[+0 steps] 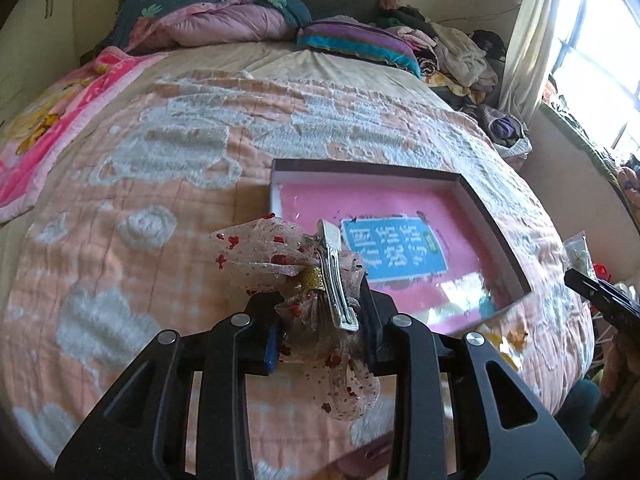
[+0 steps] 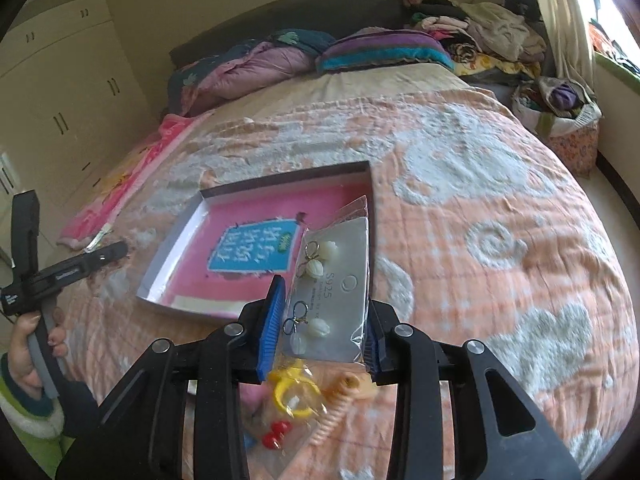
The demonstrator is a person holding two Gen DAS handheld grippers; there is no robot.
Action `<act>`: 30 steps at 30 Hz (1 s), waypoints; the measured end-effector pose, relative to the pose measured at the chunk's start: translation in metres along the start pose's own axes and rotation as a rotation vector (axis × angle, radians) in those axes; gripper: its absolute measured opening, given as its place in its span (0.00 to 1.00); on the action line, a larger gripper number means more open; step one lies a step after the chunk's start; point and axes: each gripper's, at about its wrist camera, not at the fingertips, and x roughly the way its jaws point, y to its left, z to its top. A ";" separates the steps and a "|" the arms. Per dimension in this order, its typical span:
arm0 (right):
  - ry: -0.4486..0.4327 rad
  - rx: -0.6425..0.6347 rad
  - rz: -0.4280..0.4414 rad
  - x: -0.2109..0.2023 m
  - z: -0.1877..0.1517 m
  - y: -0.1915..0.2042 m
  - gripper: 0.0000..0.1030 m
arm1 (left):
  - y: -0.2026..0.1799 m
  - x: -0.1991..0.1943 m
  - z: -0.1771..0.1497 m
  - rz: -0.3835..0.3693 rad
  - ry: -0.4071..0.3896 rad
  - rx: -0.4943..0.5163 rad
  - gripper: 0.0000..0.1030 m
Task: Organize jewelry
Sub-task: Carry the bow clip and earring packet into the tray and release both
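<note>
Left wrist view: Your left gripper [image 1: 320, 320] was clenched on a sheer hair bow [image 1: 296, 280] dotted with red, its silver clip [image 1: 338, 276] and gold band [image 1: 312, 280] facing the camera.
Bow's place: It was lifted above the peach-and-white bedspread [image 1: 160, 152], just near the low corner of the shallow box [image 1: 494, 216].
Box here: Its pink floor [image 1: 312, 200] with a blue label [image 1: 396, 252] lay open to the right of the bow.
Only this view: The bow itself; the window [image 1: 592, 60] and curtain [image 1: 524, 40]; the tip of your other tool [image 1: 600, 292] at the right edge.

Right wrist view: Your right gripper [image 2: 320, 332] was clamped on a clear packet [image 2: 340, 288] holding a grey card marked S925 with white bead earrings [image 2: 316, 268].
Packet's place: It was raised, and overlapped the near right corner of the box [image 2: 370, 184].
Only this view: Yellow rings [image 2: 294, 394], a peach coil hair tie [image 2: 334, 412] and red beads [image 2: 276, 432] on the bedspread under the fingers; your left hand [image 2: 32, 344] on its tool handle; the cream wardrobe [image 2: 60, 80].
Both views: Pillows [image 2: 380, 50] and piled clothes [image 2: 480, 28] at the bed's head.
</note>
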 end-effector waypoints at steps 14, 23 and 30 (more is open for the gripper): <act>0.065 -0.046 -0.012 0.067 0.030 0.029 0.32 | -0.023 0.057 -0.009 -0.014 0.079 0.021 0.28; 0.123 -0.026 -0.031 0.099 0.020 0.029 0.32 | -0.018 0.063 -0.014 -0.030 0.078 0.002 0.43; 0.123 -0.007 -0.039 0.099 0.017 0.032 0.67 | -0.017 0.055 -0.013 -0.013 0.057 0.003 0.65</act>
